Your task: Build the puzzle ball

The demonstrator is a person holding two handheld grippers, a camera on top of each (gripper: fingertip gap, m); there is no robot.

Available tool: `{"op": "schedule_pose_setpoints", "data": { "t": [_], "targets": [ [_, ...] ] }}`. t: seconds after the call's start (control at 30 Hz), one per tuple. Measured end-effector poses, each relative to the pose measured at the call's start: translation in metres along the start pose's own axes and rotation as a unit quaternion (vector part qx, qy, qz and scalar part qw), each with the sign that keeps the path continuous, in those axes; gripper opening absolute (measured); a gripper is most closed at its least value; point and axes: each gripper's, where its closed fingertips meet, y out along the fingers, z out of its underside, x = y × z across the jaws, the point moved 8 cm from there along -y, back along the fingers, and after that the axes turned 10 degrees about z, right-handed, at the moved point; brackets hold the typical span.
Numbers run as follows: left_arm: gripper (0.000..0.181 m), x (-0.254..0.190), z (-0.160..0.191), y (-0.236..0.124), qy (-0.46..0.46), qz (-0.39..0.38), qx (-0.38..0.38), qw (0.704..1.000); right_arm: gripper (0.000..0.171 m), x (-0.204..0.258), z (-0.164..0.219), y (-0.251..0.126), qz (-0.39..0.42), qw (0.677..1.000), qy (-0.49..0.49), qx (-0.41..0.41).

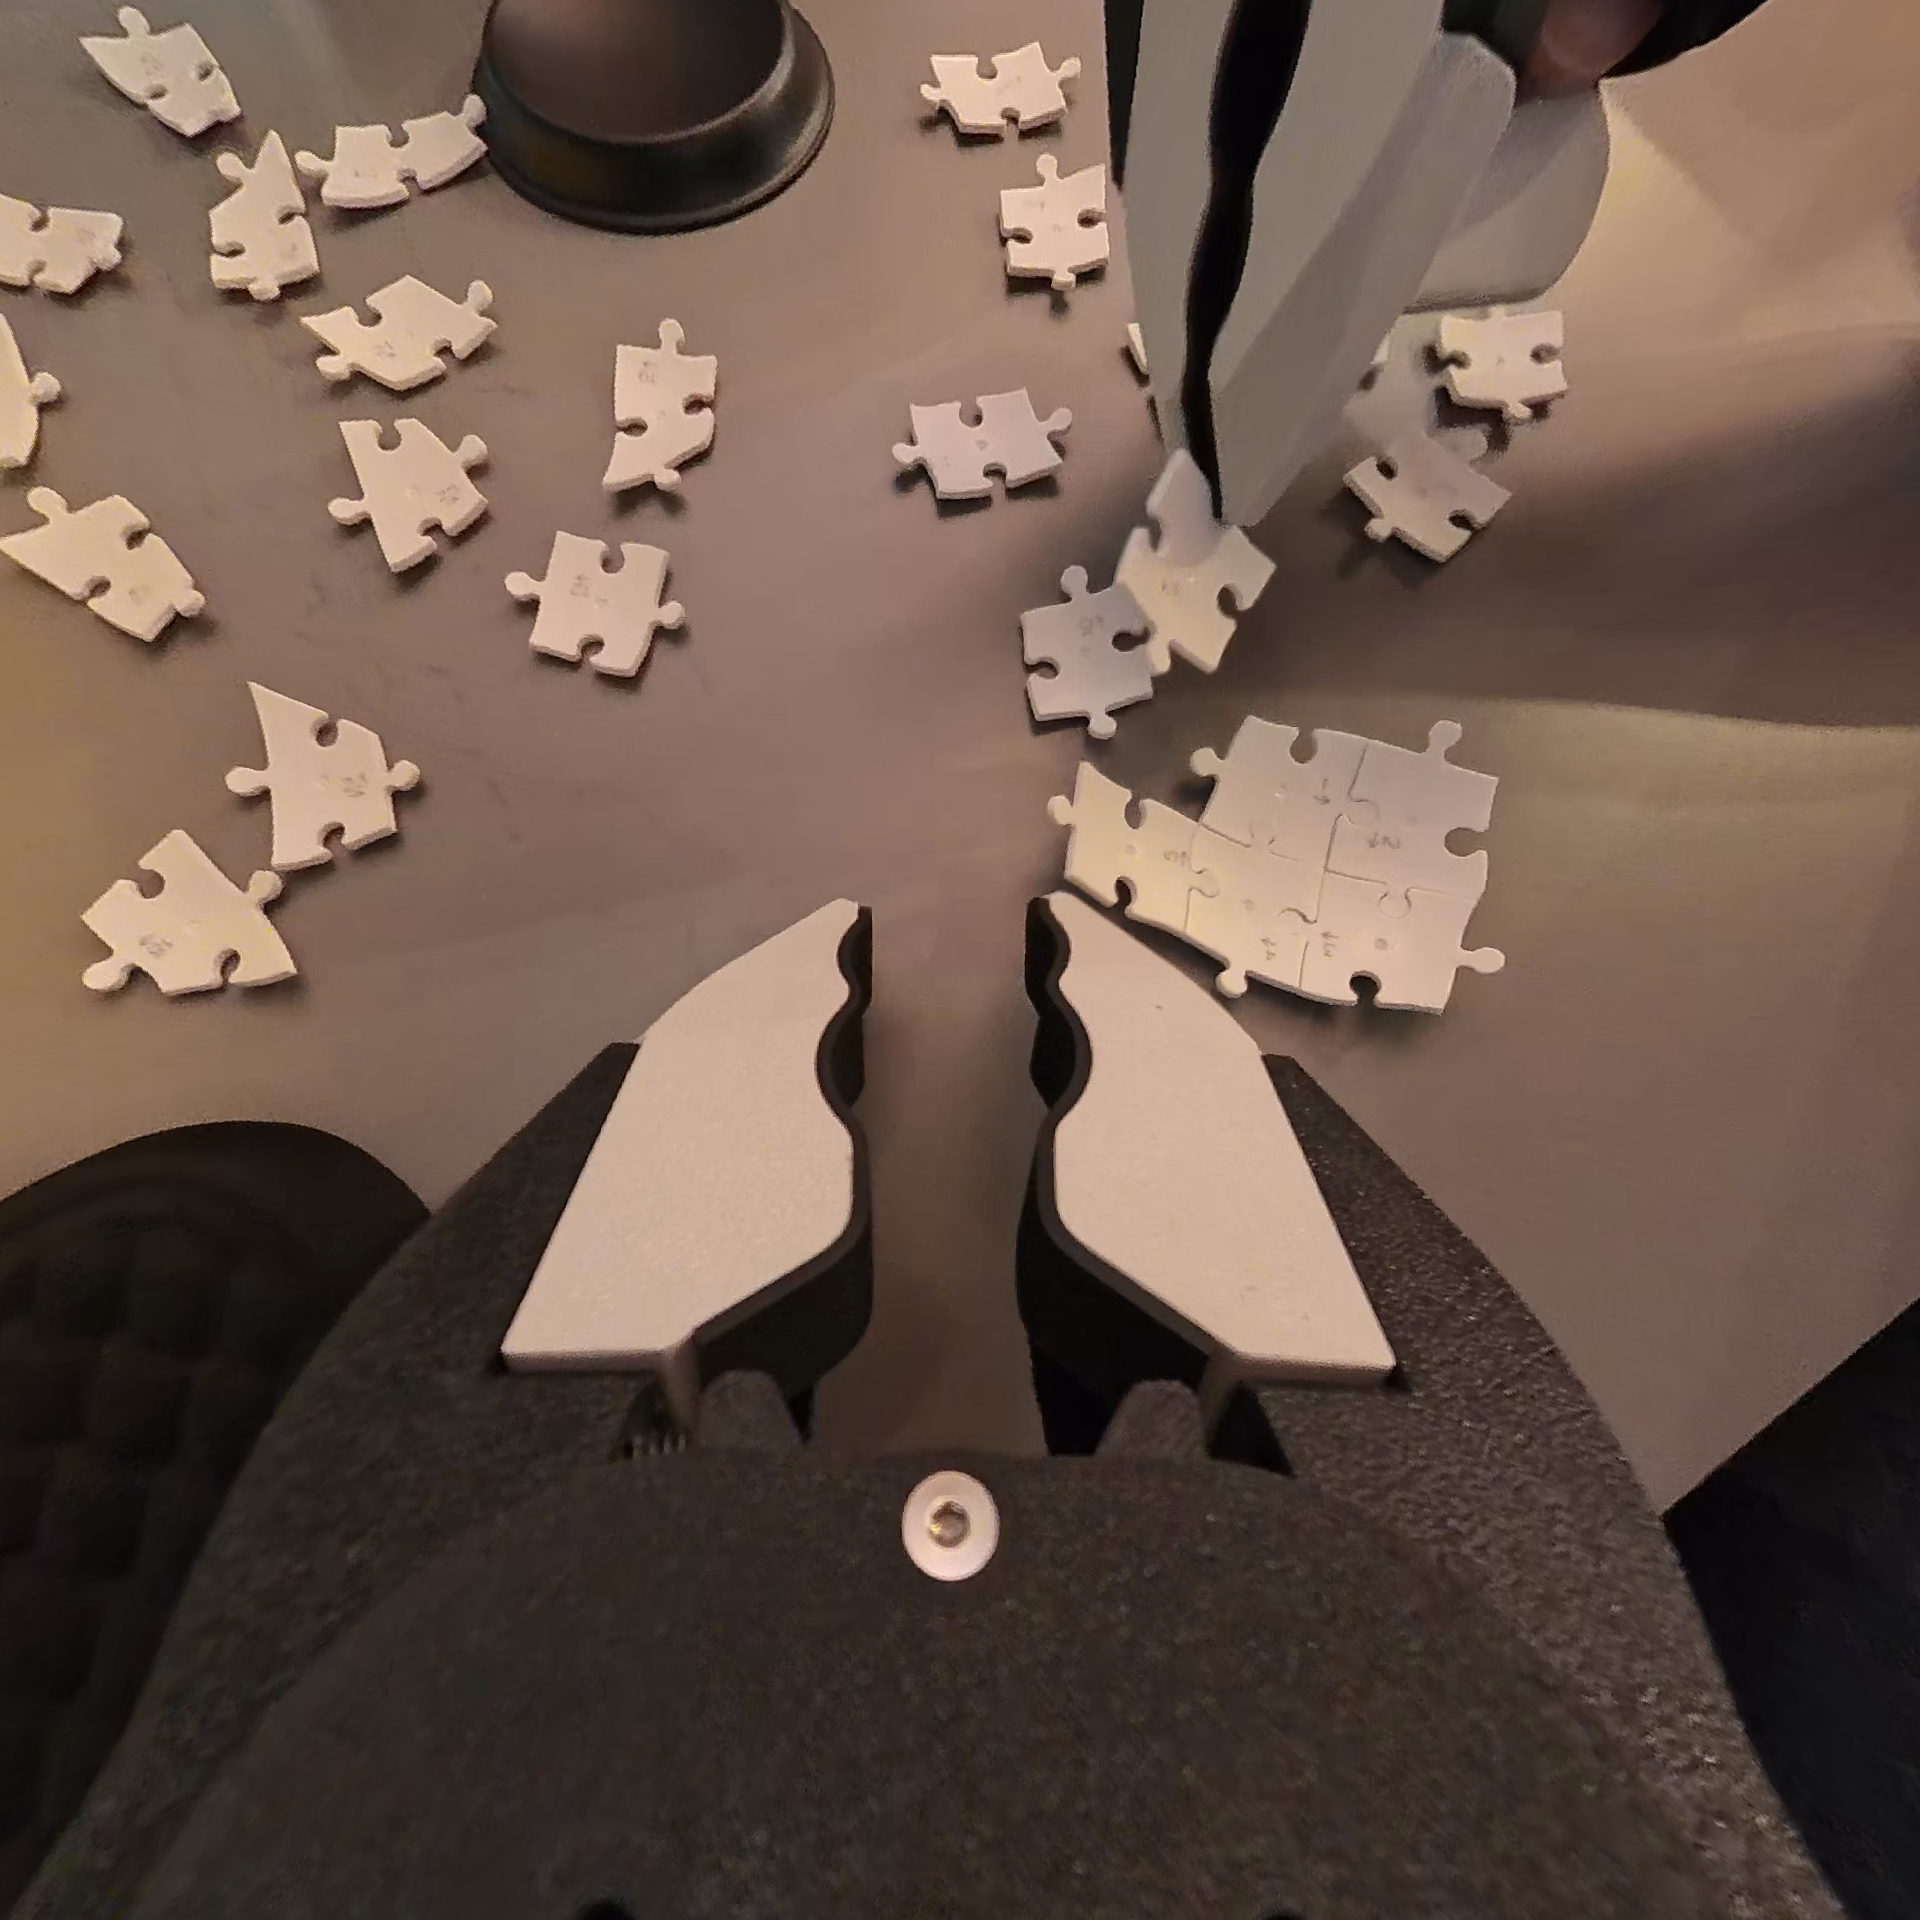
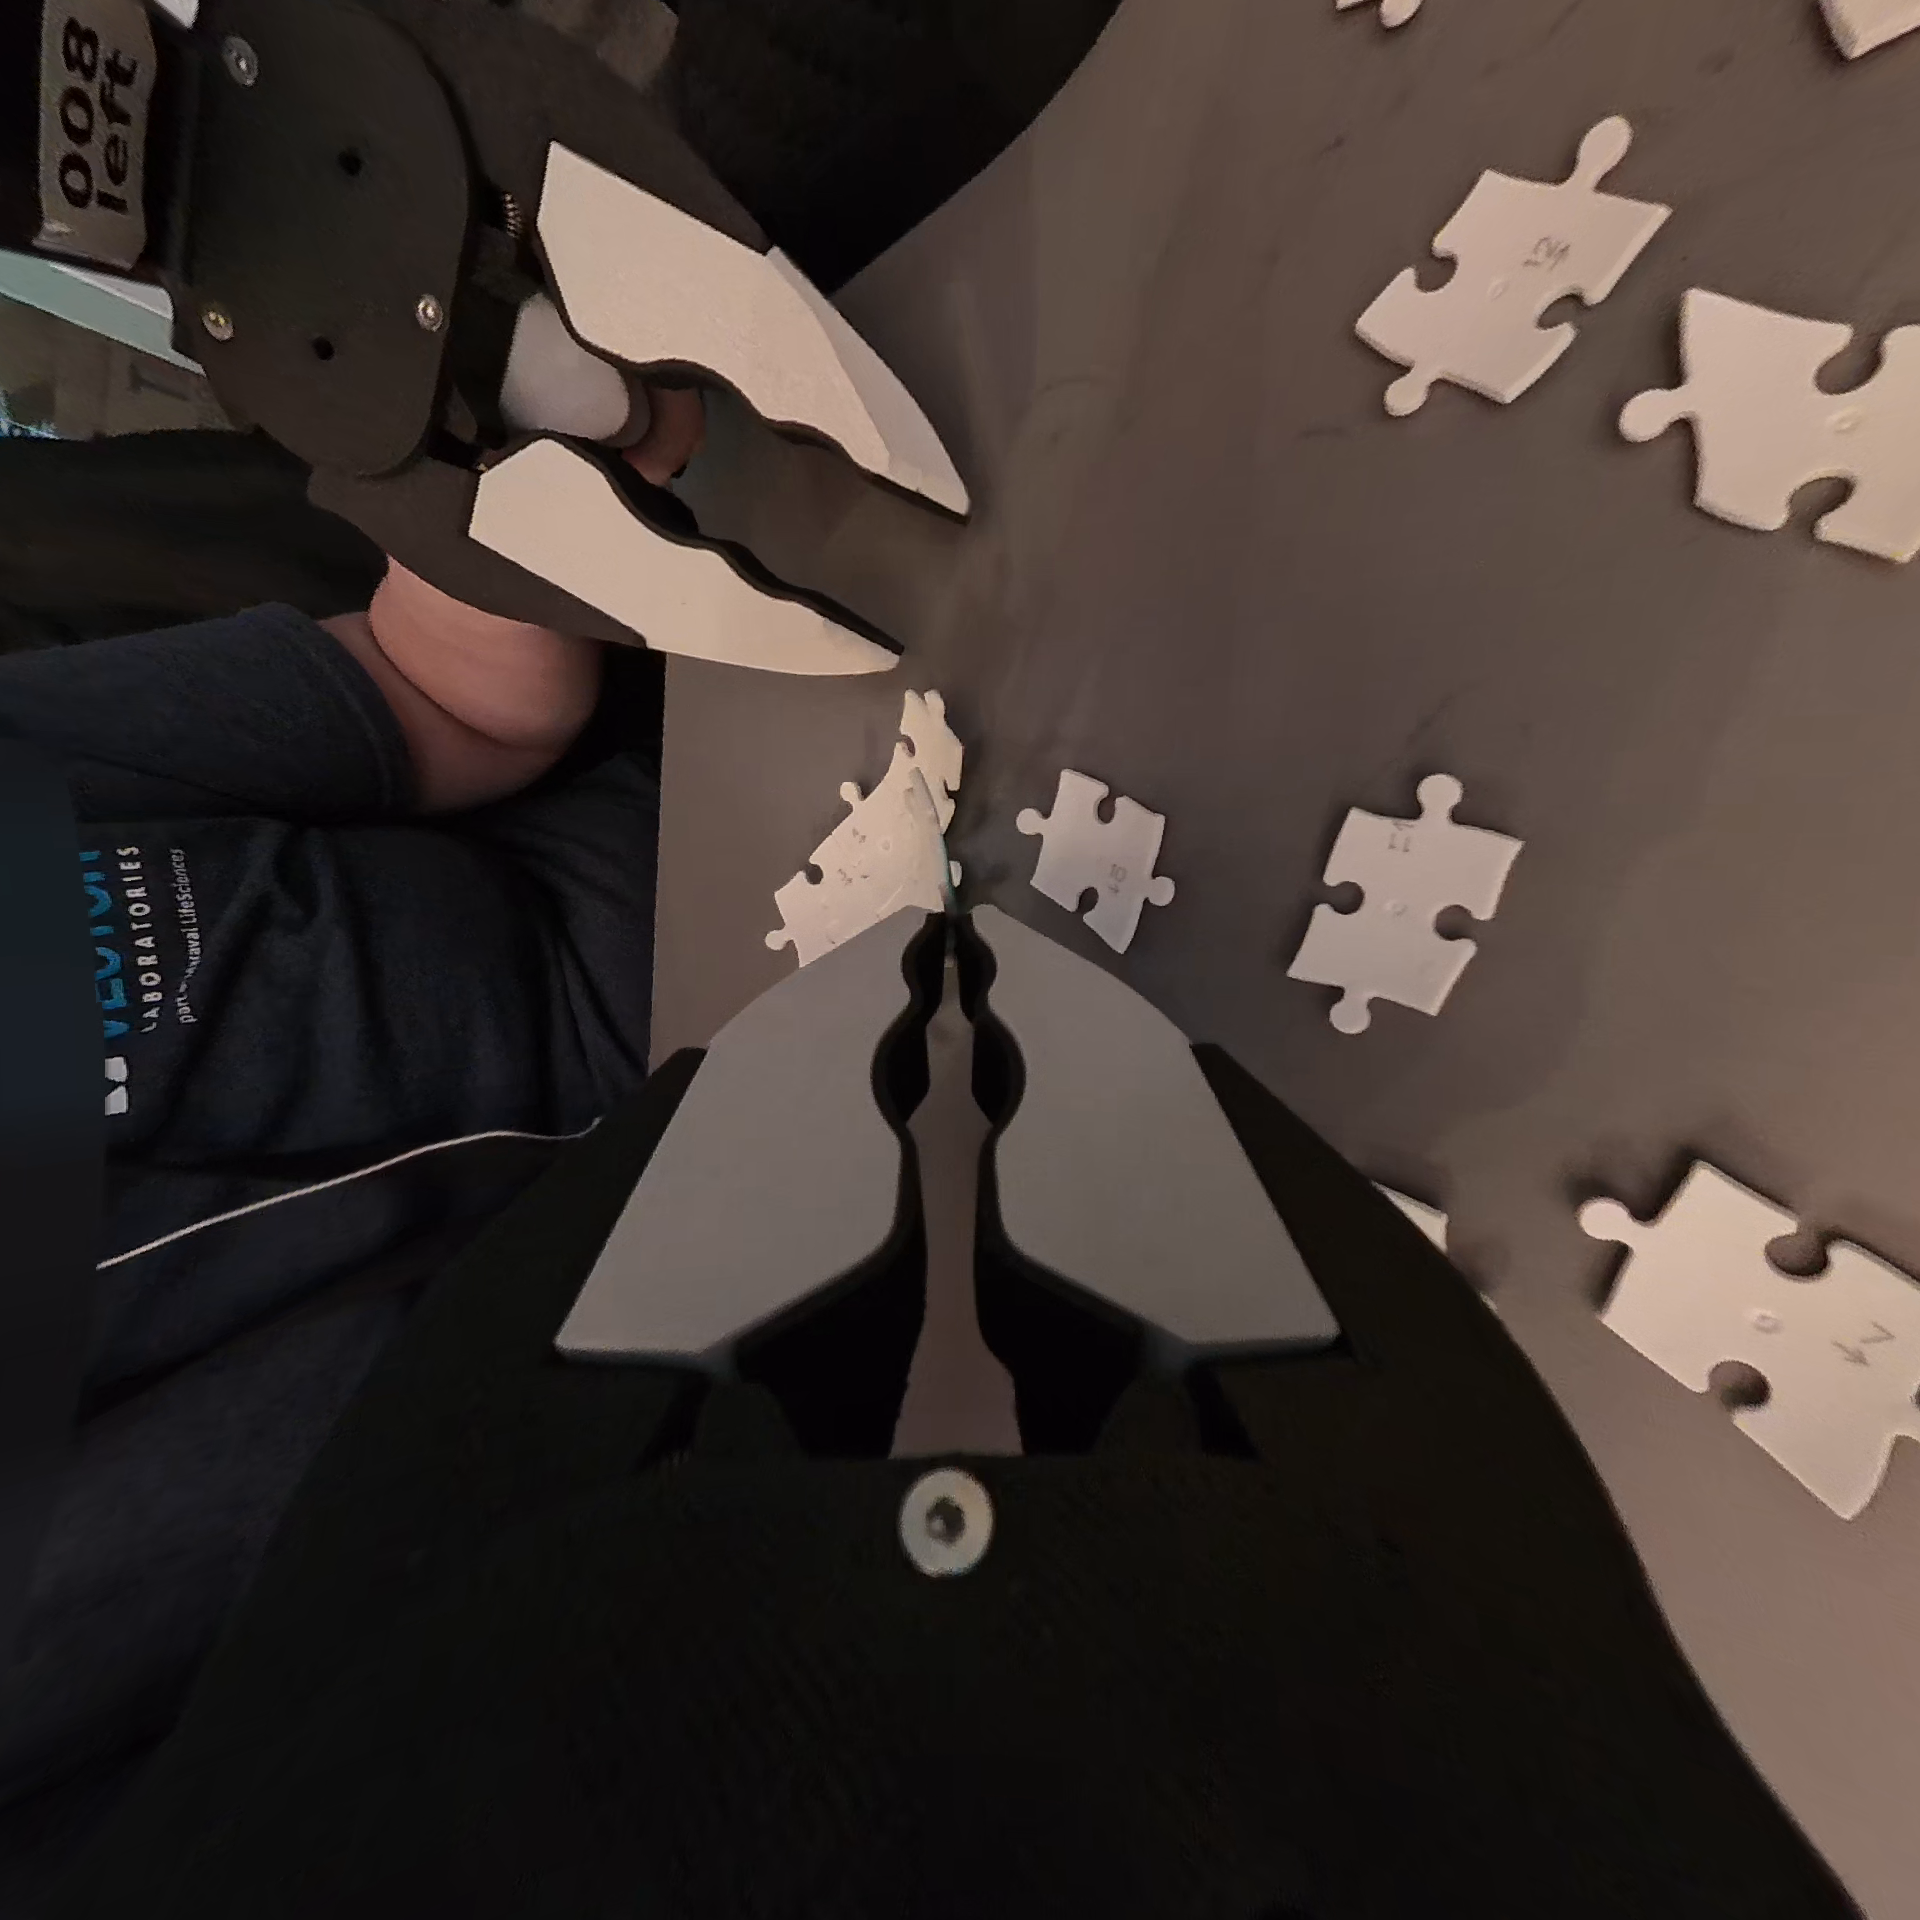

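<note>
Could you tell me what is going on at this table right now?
A person is building a puzzle with two handheld grippers. The right gripper pinches one white piece by its edge, tilted up off the grey table. The left gripper hangs open and empty beside a joined patch. Many loose pieces lie scattered.

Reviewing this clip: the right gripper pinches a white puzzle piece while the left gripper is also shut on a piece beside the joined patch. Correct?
Not quite. The left gripper is open and empty, as the left wrist view shows. The right gripper does pinch a white piece, and the joined patch lies beside the left gripper.
</note>
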Motion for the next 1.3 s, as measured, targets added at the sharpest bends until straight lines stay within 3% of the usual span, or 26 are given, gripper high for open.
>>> {"op": "schedule_pose_setpoints", "data": {
  "t": [0.7,0.87,1.03,1.17,1.3],
  "targets": [
    [0.027,-0.001,-0.007,-0.007,-0.019,0.009,-0.046,0.999,0.003,0.001,-0.008,-0.007,-0.013,0.998,0.002,-0.055],
    [0.029,-0.008,-0.026,-0.014,-0.050,0.052,-0.150,0.986,0.003,0.017,-0.026,-0.017,-0.044,0.984,-0.039,-0.165],
    [0.029,-0.010,-0.045,-0.028,-0.086,0.112,-0.293,0.946,0.003,0.042,-0.039,-0.031,-0.079,0.947,-0.086,-0.300],
    [0.026,-0.006,-0.051,-0.037,-0.108,0.158,-0.357,0.914,0.003,0.049,-0.040,-0.032,-0.083,0.932,-0.101,-0.339],
    [0.020,-0.006,-0.053,-0.040,-0.109,0.177,-0.377,0.902,0.003,0.051,-0.040,-0.031,-0.087,0.927,-0.103,-0.350]
  ]
}}
